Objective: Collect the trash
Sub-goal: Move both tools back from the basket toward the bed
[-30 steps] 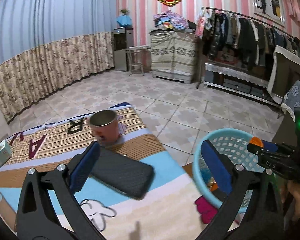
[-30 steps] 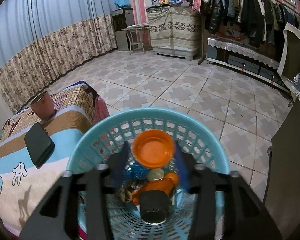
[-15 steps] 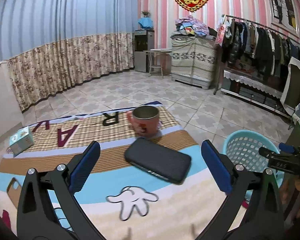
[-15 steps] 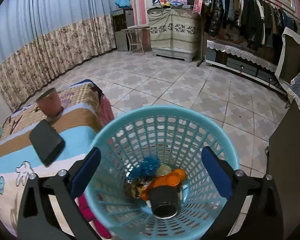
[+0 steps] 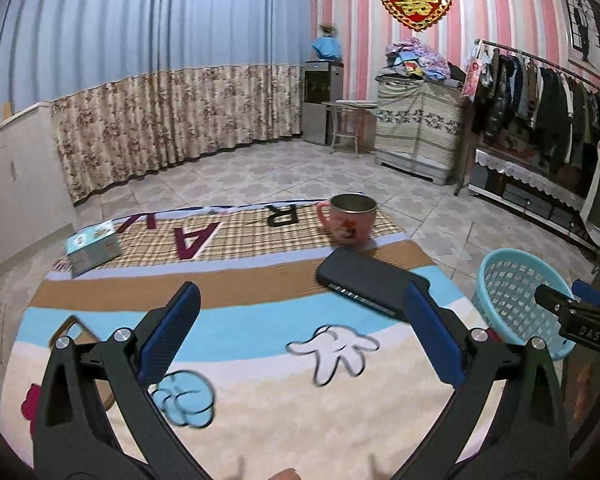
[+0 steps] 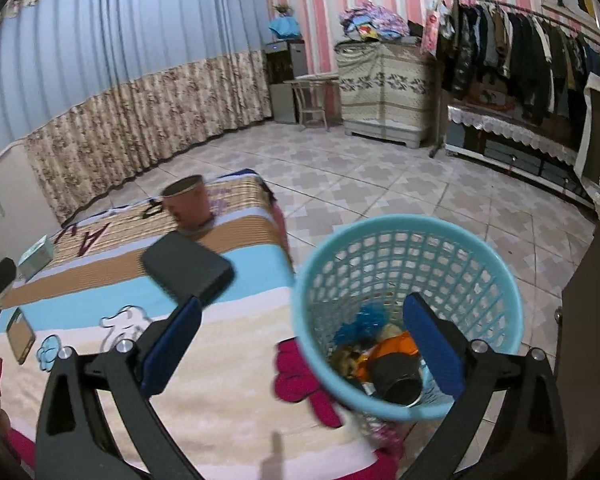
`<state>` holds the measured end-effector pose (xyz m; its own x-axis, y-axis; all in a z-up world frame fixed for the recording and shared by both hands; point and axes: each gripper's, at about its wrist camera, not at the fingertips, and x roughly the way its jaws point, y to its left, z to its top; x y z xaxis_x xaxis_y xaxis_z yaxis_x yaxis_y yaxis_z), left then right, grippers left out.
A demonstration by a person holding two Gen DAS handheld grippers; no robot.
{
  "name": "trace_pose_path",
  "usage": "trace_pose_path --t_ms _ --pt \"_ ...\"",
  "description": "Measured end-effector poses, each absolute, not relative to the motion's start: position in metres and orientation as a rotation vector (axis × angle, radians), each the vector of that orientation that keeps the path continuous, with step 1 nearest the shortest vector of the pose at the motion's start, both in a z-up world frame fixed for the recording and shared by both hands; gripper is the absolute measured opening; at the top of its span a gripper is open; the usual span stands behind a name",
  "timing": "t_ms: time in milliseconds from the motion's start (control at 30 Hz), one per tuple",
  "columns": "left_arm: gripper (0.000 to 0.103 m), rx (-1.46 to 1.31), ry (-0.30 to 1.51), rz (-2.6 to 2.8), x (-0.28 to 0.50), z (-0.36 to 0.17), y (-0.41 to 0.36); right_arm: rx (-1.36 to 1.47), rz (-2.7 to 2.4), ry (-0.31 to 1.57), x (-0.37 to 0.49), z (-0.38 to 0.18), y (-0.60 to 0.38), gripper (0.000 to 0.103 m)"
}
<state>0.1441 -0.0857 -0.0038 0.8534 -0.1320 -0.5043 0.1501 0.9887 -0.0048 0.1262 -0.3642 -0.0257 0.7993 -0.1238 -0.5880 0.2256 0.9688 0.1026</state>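
Note:
A light blue mesh basket (image 6: 384, 228) stands on the floor by the bed's right edge; it also shows in the left wrist view (image 5: 508, 280). Inside lie an orange lid (image 6: 396, 346), a dark cup (image 6: 398, 382) and blue scraps (image 6: 364, 320). My right gripper (image 6: 300, 344) is open and empty, above the basket's near left rim. My left gripper (image 5: 298, 332) is open and empty, over the cartoon blanket (image 5: 260, 360). On the bed sit a pink mug (image 5: 350, 220), a black case (image 5: 372, 284) and a small teal box (image 5: 94, 246).
A phone (image 6: 20, 334) lies at the bed's left side. Tiled floor (image 5: 300, 176) stretches to curtains, a covered cabinet (image 5: 418, 120) and a clothes rack (image 5: 548, 104). A dark cabinet (image 6: 592, 320) stands right of the basket.
My right gripper opened and dropped the orange lid into the basket, then shifted left toward the bed. My left gripper swung left and back, away from the basket, over the blanket.

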Motion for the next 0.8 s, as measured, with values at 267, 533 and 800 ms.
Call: trace_pose_path --t_ms 267,533,800 --pt "0.098 0.037 0.521 -0.127 0.115 -0.005 -0.061 0.14 -0.154 0.562 0.097 -0.013 -0.32 0.098" --pt "0.098 0.043 0.505 -0.116 0.087 -0.015 -0.046 0.126 -0.11 0.511 0.067 -0.012 -0.285 0.098" --pt "0.098 0.016 0.483 -0.109 0.062 -0.023 -0.029 0.112 -0.103 0.452 0.04 -0.014 -0.258 0.098"
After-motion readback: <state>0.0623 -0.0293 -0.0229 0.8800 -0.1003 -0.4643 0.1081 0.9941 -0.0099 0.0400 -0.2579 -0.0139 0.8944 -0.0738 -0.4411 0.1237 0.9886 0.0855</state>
